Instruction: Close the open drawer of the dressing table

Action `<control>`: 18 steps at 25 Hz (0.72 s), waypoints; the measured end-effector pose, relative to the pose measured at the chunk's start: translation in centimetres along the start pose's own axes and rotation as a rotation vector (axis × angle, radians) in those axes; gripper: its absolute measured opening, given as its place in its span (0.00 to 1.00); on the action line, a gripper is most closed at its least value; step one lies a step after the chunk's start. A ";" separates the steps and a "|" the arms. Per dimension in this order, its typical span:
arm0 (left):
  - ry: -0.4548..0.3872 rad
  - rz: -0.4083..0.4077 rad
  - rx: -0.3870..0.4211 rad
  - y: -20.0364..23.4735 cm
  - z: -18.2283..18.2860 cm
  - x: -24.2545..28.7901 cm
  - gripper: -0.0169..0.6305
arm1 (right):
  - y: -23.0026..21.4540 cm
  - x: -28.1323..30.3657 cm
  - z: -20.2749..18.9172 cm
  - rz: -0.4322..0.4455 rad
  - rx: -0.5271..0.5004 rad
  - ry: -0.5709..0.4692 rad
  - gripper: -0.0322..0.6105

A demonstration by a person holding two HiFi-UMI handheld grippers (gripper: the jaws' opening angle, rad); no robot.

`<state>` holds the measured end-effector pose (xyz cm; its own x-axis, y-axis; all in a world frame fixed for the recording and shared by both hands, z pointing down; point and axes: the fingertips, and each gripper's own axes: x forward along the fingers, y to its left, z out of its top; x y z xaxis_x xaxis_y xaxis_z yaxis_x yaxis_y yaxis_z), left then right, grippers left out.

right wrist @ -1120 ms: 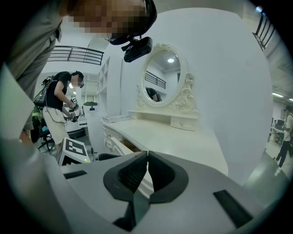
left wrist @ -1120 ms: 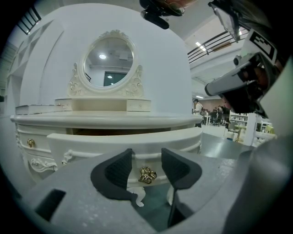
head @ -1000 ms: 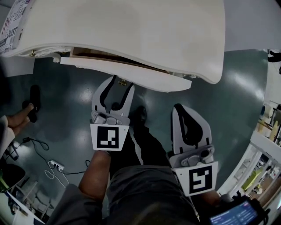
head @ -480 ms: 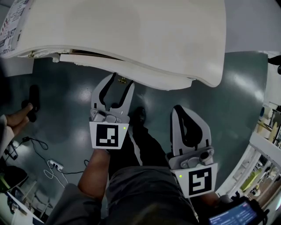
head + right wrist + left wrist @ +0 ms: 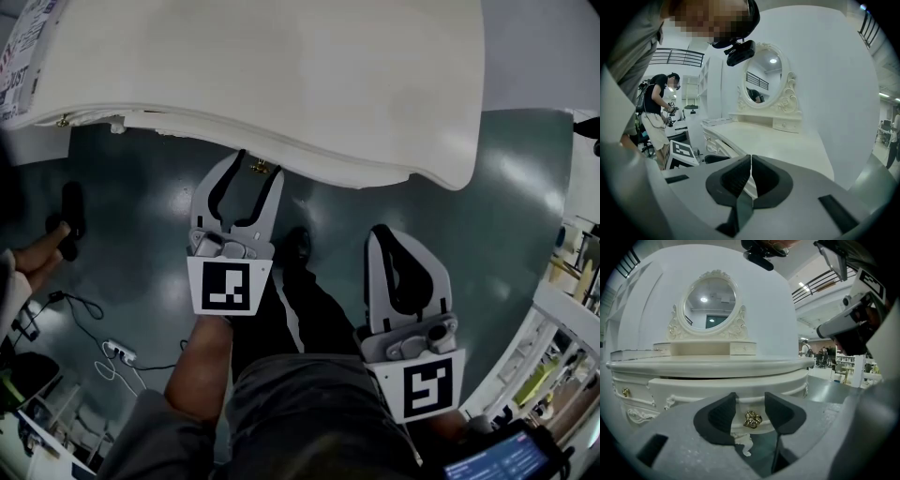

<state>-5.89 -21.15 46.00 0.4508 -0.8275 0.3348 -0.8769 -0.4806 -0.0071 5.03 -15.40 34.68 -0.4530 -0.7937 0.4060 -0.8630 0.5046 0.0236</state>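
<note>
There are 2 grippers: 1 left hand-held gripper (image 5: pixel 260 169) and 1 right hand-held gripper (image 5: pixel 382 234). They carry 2 marker cubes, 1 left cube (image 5: pixel 230 287) and 1 right cube (image 5: pixel 428 384). There is 1 dressing table (image 5: pixel 281 75) with 1 oval mirror (image 5: pixel 709 304), 1 wide drawer (image 5: pixel 717 385), and 2 small drawers below the mirror, 1 left small drawer (image 5: pixel 661 348) and 1 right small drawer (image 5: pixel 743 348). 2 gold handles show, 1 middle handle (image 5: pixel 753 419) and 1 side handle (image 5: pixel 626 392). On the floor lies 1 power strip (image 5: pixel 120 353). 1 person (image 5: pixel 656 117) stands behind.

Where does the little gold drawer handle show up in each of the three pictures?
Head view: gold handle upper middle, between the left gripper's tips.
Left gripper view: low centre, between the open jaws.
Right gripper view: not seen.
Shared landmark: the cream tabletop, in all three.
</note>
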 end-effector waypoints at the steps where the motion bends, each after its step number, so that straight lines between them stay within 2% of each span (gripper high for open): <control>1: -0.002 0.001 0.002 0.0 0.1 0.1 0.35 | -0.1 0.0 0.0 -0.002 0.001 0.001 0.07; 18: -0.014 0.020 -0.018 1.4 0.5 2.2 0.35 | -1.8 0.7 0.0 -0.027 0.005 0.004 0.07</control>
<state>-6.06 -23.84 46.23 0.4353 -0.8409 0.3215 -0.8886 -0.4588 0.0031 6.23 -16.89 34.91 -0.4282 -0.8058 0.4091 -0.8762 0.4810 0.0305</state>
